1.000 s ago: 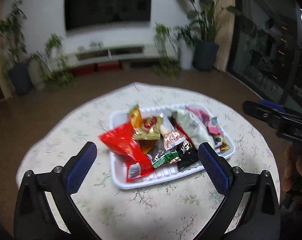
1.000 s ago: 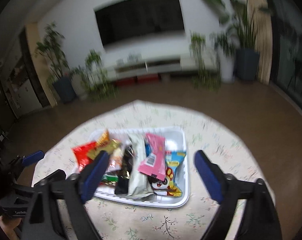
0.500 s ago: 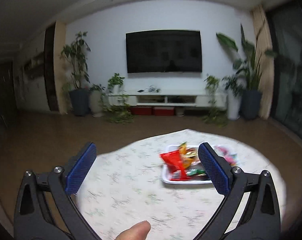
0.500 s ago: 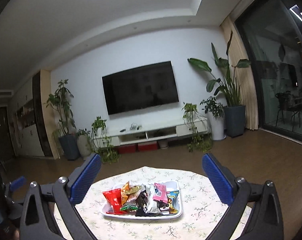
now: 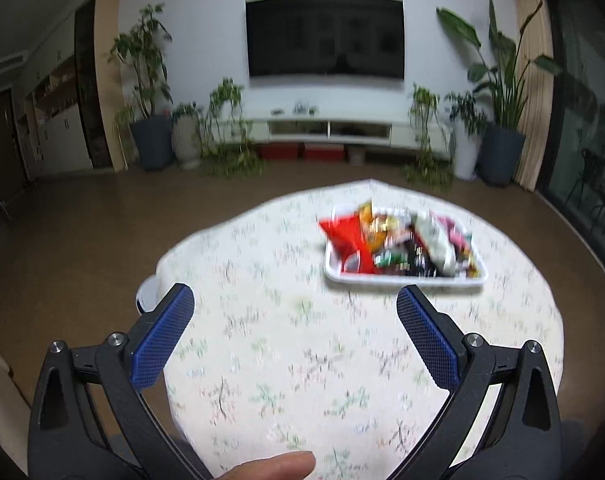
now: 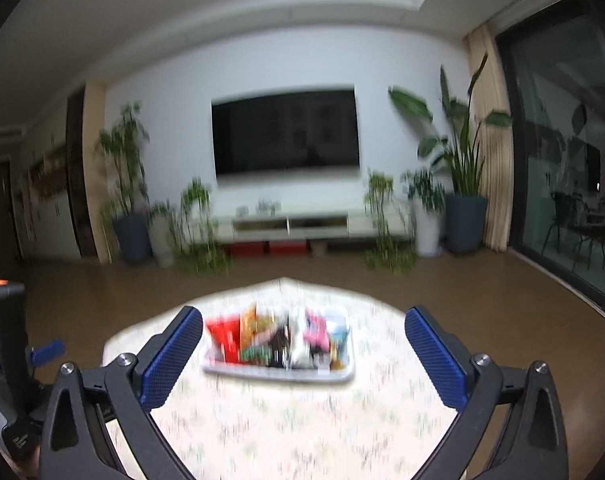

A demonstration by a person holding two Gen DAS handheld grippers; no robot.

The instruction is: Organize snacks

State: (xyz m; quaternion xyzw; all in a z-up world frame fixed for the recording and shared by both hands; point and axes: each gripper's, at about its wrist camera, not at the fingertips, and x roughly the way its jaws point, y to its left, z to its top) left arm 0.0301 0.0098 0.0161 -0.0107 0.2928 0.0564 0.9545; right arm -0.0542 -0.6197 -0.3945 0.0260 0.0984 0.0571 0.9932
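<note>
Floral-clothed round desk (image 5: 342, 360) carries a white tray (image 5: 402, 278) piled with snack packets (image 5: 398, 240), well ahead of the left gripper (image 5: 294, 320) and right gripper (image 6: 302, 344), both spread wide, empty.

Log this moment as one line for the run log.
left claw: open, empty | right claw: open, empty | snacks: piled in tray | table: floral cloth

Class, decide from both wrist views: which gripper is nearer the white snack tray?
Neither clearly; both hang open, short of it. The left gripper has the white snack tray ahead to its right. The right gripper faces it squarely.
</note>
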